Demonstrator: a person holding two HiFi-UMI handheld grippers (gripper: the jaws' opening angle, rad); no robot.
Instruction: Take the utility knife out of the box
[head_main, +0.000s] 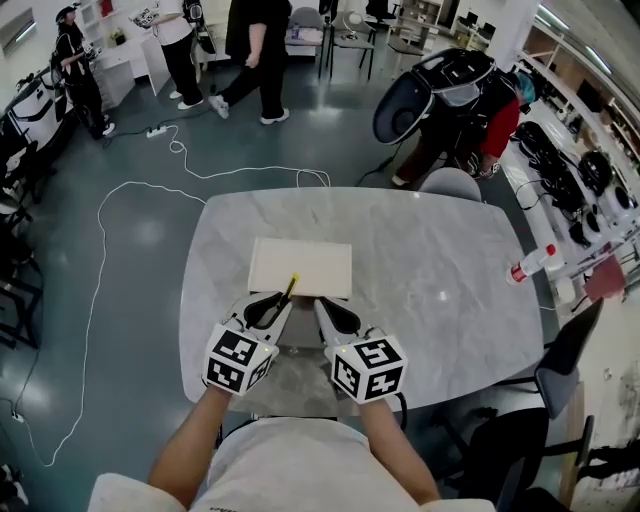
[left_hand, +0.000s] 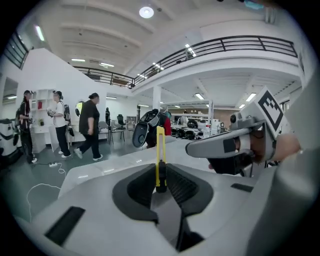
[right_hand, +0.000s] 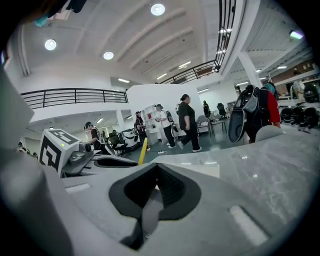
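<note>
The left gripper (head_main: 283, 301) was clamped on the slim yellow utility knife (left_hand: 160, 150), which stood up out of its closed jaws. In the head view the knife's tip showed against the near edge of the flat cream rectangular box (head_main: 300, 265), which lay shut near the middle of the grey marble table (head_main: 430, 260). Just beside the left one, the right gripper (head_main: 322, 307) hung over the table's near edge, jaws together with nothing between them.
</note>
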